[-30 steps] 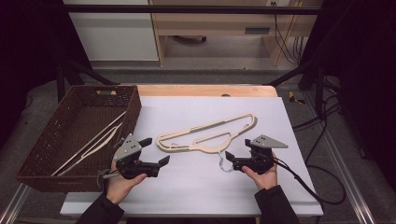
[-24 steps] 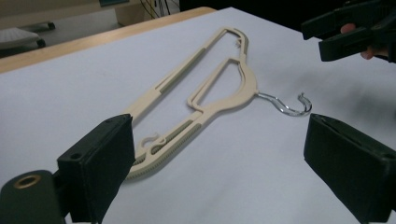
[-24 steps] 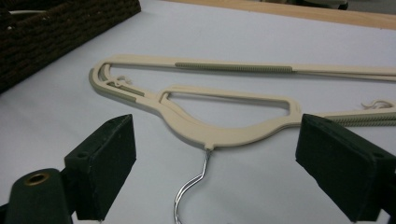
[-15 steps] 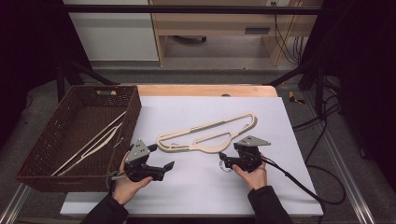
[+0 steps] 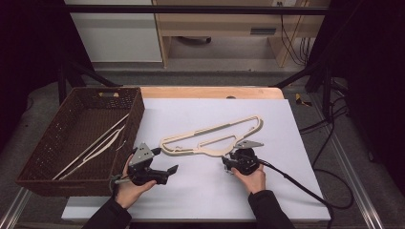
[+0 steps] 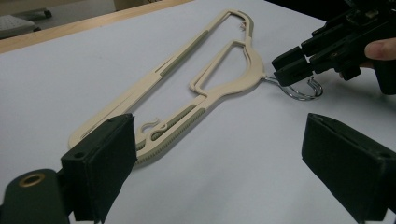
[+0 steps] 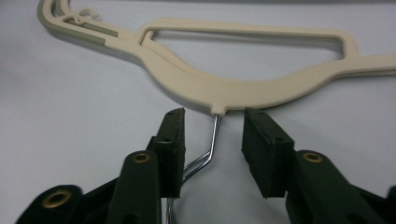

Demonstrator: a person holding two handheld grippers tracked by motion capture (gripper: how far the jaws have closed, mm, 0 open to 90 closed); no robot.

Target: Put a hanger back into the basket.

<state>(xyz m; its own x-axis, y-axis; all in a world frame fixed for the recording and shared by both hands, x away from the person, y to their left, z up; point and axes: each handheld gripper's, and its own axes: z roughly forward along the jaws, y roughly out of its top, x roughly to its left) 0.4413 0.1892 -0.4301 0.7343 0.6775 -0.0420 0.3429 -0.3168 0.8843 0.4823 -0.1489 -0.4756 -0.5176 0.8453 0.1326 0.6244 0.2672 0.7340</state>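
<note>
Far to the left of your left gripper sits the brown wicker basket with a pale hanger lying in it; the basket's near right corner is just beside that gripper.

Your left gripper rests low over the white table, its jaws spread wide with nothing between them. In the left gripper view, the cream hanger lies flat ahead of those jaws, its near end just beyond the left pad.

That cream hanger stretches across the table between your two grippers, closer to the right one, with its broad middle touching down just ahead of your right gripper.

Your right gripper's jaws have just been closing and now stand narrow. In the right gripper view, the hanger's metal hook runs between the pads, nearer the left one; the right pad stands clear of the wire, and you cannot tell whether the left one touches it. The hook's neck joins the hanger just beyond the jaw tips.
</note>
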